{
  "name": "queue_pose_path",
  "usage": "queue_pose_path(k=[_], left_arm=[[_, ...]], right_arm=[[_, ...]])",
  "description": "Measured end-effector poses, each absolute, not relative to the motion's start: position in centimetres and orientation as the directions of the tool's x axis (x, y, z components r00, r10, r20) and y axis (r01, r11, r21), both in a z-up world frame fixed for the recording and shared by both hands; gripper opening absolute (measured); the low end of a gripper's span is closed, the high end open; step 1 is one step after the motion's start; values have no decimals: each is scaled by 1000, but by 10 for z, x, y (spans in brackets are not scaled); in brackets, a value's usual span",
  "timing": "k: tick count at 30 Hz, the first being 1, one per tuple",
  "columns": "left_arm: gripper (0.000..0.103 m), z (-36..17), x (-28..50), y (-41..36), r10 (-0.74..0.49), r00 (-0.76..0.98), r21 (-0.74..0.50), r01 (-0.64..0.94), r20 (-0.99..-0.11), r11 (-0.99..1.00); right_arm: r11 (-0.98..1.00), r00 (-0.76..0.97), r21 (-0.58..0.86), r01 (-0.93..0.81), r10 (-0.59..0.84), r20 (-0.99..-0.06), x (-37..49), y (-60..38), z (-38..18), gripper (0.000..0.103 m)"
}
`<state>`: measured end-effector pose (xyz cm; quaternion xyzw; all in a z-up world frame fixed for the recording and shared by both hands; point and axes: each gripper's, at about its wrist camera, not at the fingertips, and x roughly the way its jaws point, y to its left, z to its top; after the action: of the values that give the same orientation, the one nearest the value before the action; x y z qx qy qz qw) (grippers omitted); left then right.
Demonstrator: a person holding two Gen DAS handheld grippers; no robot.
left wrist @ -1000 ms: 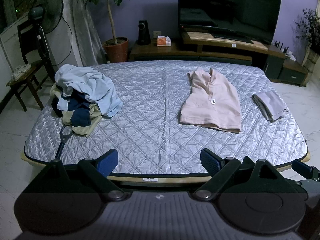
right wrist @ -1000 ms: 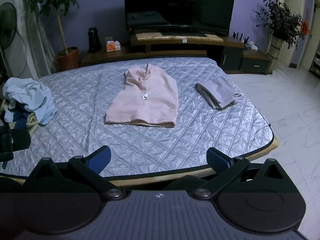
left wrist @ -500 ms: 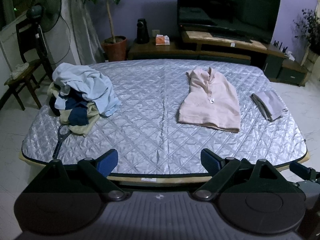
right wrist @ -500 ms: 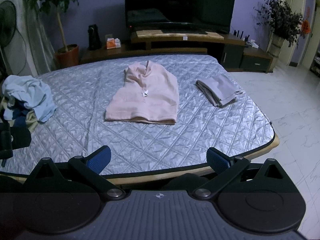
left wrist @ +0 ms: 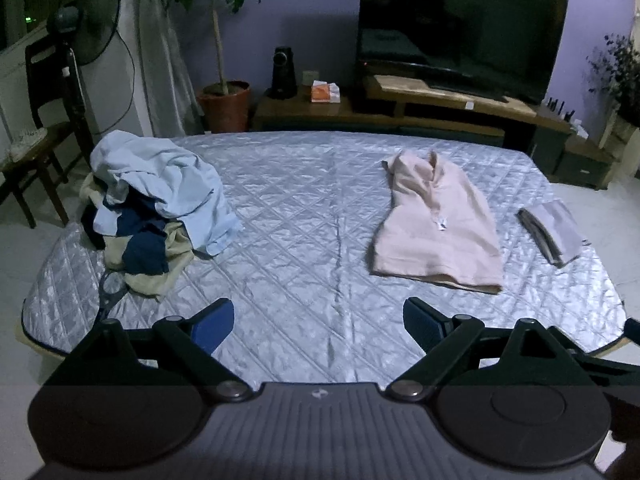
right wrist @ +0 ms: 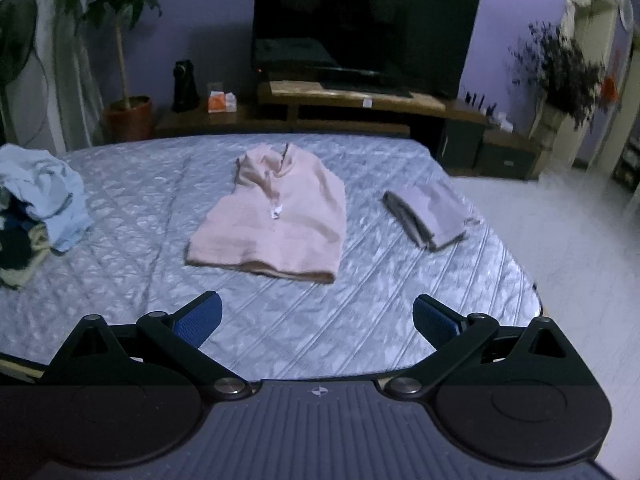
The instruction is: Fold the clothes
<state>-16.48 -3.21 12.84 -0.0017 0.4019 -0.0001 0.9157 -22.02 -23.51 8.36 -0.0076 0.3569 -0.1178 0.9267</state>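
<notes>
While both pairs of blue-padded fingers are gaping empty, the folding is waiting.
The left gripper [left wrist: 318,326] and right gripper [right wrist: 316,320] are hovering short of the half-folded pink cotton shirt [right wrist: 276,220] ahead, probably spread ready for its hem; the grey folded garment [right wrist: 430,214] is lying beyond-right, the crumpled unfolded pile [left wrist: 152,204] far-left.

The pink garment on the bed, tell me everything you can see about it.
The pink garment is pale pink, soft-looking cloth, lying flat and partly folded on the quilted silver cover. It narrows toward the far end, where a collar or neck opening shows, and widens to a straight near hem with a tan edge beneath. A small white tag sits near its middle. It lies right of the bed's centre, apart from the folded grey garment and the unfolded pile. Neither gripper touches it.
</notes>
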Motion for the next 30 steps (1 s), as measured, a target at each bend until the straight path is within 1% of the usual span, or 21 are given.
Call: queue_pose_path(k=[4,8,10,14,15,17,19,20,21,22,23,24,25,26,28,30], left_arm=[[91,115,-134,-21,-13,669,-5,15,-743,1000],[91,99,-100,-17,-3,672,26,32,-741,999],[91,92,-84,-16,-4,673,31,41,-740,999],[88,74,-51,-13,-8,671,33,49,-741,998],[87,69,-44,-12,-9,669,30,47,-743,998],[81,60,-30,-8,-16,667,17,43,-745,999],[81,52,-18,-3,-16,664,6,30,-748,1000],[81,48,-13,0,-15,664,-2,20,-747,1000],[82,43,-9,5,-20,662,-18,10,-749,1000],[85,39,-5,10,-24,658,-34,-2,-753,999],[84,34,-1,16,-30,648,-54,-16,-761,998],[82,30,2,22,-35,639,-72,-31,-768,997],[75,27,5,26,-35,630,-81,-44,-776,996],[73,24,8,31,-35,621,-91,-58,-783,994],[73,20,12,38,-34,609,-104,-80,-793,991],[74,17,16,45,-33,600,-114,-98,-800,989]], right_arm=[[978,764,-130,162,-207,-611,-202,-241,74,102],[975,799,-217,38,-160,-579,-172,-239,64,103],[962,798,-273,-11,-156,-582,-152,-237,52,103],[931,766,-350,-103,-150,-625,-113,-227,21,99],[922,756,-367,-126,-150,-637,-103,-225,14,98],[912,736,-372,-170,-134,-664,-86,-219,0,92],[913,705,-349,-209,-107,-701,-72,-211,-13,79],[927,685,-308,-216,-81,-724,-65,-208,-19,77],[946,662,-245,-212,-46,-748,-58,-206,-23,77],[962,639,-181,-205,-9,-770,-52,-203,-28,77],[973,615,-117,-197,30,-788,-45,-201,-32,77],[982,593,-53,-184,68,-802,-40,-199,-37,77],[986,575,-3,-167,95,-813,-36,-196,-43,77],[988,560,36,-149,114,-821,-32,-193,-50,77],[989,551,68,-134,131,-824,-27,-185,-61,74],[991,562,69,-112,120,-818,-20,-177,-69,74]])
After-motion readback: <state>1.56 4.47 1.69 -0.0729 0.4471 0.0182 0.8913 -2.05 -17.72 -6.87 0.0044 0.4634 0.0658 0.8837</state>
